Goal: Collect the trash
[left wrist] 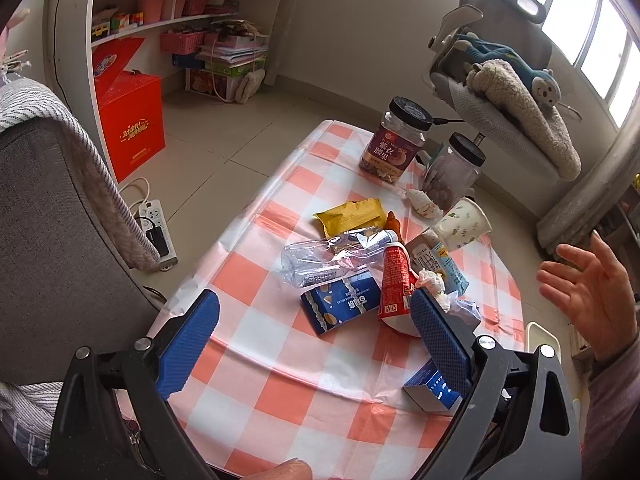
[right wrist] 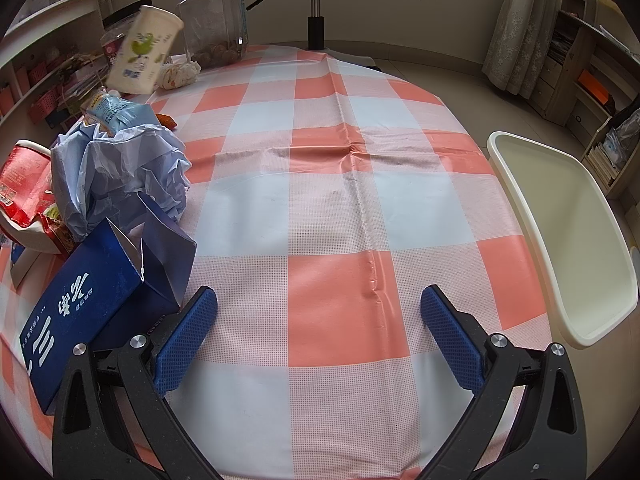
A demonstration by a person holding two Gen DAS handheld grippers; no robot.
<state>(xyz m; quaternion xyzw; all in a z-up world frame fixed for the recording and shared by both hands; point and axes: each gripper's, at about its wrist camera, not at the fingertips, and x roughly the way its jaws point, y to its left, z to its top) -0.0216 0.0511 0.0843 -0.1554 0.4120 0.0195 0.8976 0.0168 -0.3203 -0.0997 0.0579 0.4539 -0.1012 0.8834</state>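
Many bits of trash lie on the checked bench (right wrist: 320,216), a white bin (right wrist: 560,232) at its right edge, the blue box (right wrist: 80,300) near its left edge, and both the left claw (left wrist: 314,338) and right claw (right wrist: 318,332) spread wide, holding nothing.

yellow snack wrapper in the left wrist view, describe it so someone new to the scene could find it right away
On the checked tablecloth, look at the heap of trash in the middle. The yellow snack wrapper lies flat at the heap's far edge, just beyond the crushed clear bottle and nearer than the dark-lidded nut jar. It is the only yellow piece there.
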